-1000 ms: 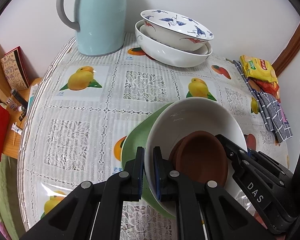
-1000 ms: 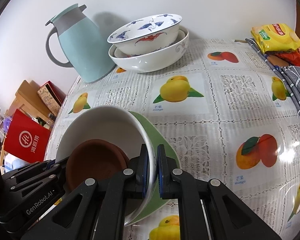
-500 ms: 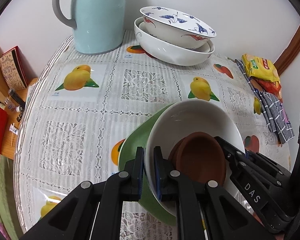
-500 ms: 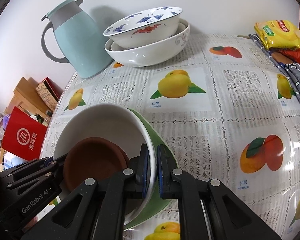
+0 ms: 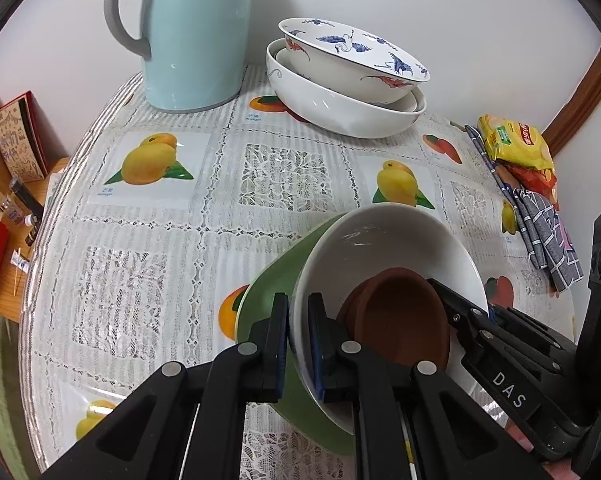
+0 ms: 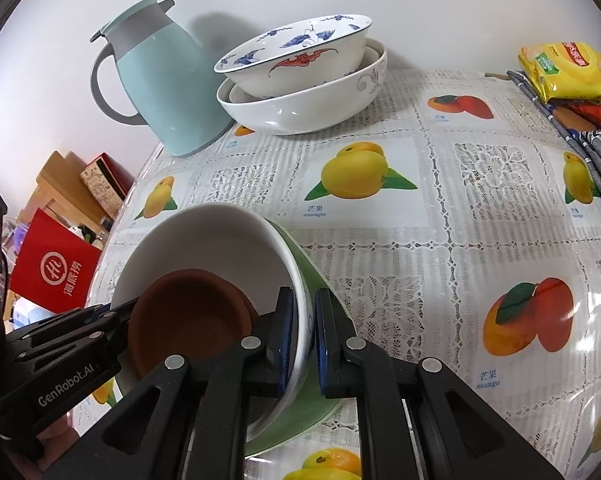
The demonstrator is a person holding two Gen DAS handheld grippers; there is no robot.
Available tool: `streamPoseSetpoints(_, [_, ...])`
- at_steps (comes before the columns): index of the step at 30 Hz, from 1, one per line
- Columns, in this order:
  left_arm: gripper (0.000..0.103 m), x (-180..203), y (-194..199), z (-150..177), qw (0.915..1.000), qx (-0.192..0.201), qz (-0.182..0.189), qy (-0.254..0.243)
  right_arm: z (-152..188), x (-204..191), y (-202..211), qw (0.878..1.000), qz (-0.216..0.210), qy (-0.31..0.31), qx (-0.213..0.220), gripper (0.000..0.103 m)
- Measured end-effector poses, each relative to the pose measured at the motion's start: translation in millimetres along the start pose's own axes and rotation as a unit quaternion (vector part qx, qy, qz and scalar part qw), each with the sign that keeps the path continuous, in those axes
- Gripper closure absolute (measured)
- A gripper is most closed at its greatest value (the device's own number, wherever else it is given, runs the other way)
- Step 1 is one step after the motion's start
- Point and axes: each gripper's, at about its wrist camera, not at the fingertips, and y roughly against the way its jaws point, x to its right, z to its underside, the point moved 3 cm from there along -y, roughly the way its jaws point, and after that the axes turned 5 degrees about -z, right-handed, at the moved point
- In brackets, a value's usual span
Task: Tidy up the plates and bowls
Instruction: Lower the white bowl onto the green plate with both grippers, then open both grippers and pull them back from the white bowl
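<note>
Both grippers, left and right, clamped on opposite rims of white bowl; brown dish inside, green plate beneath.

Both wrist views look steeply down, close over the fruit-print lace tablecloth, toward its far, wall-side edge. From opposite sides, both share the white ceramic bowl and pale blue thermos jug.

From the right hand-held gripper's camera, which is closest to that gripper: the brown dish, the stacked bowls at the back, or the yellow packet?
1. Brown dish, inside the white bowl it grips.
2. Stacked bowls, far back by the wall.
3. Yellow packet, far right corner; nearly level with the bowls, so 2 and 3 are a close call.
</note>
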Motion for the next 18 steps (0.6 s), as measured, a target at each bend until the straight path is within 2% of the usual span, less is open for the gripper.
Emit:
streamPoseSetpoints(9, [0.091,-0.8,-0.8,-1.1,1.0,0.001,0.003,-0.004,-0.1,-5.9,0.8,1.0,0.016,0.022,-0.002,0.093])
streamPoseSetpoints(18, [0.089,-2.4,3.3,2.7,1.0,-0.003,0.005,-0.004,3.2,-6.8,5.5,0.999,0.022,0.026,-0.011,0.085])
